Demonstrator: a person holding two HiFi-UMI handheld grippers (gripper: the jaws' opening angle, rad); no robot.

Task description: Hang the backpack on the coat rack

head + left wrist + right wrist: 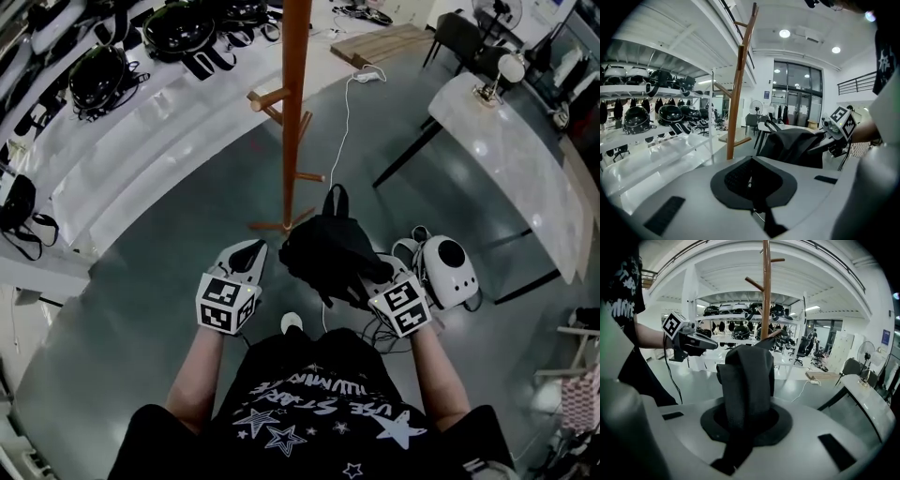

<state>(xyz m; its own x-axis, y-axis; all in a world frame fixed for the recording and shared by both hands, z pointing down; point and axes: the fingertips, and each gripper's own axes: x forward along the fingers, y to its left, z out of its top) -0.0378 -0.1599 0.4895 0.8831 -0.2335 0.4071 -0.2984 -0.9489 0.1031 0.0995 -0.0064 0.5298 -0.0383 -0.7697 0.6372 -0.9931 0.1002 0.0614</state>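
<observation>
A black backpack [328, 248] hangs above the grey floor, just in front of the foot of the wooden coat rack [292, 112]. My right gripper [377, 273] is shut on the bag's fabric, which rises as a dark fold [745, 380] out of its jaws in the right gripper view, with the rack's pole [766, 287] behind it. My left gripper [249, 251] is to the left of the bag, shut with nothing in it. From the left gripper view the rack [736, 103] stands ahead, and the backpack [797, 147] and right gripper [834, 129] are off to the right.
White shelves with several black helmets [101, 77] run along the left. A white table [506, 150] stands at the right, and a white pod-shaped bag [448, 272] lies on the floor beside the right gripper. A power strip [367, 75] and its white cable lie behind the rack.
</observation>
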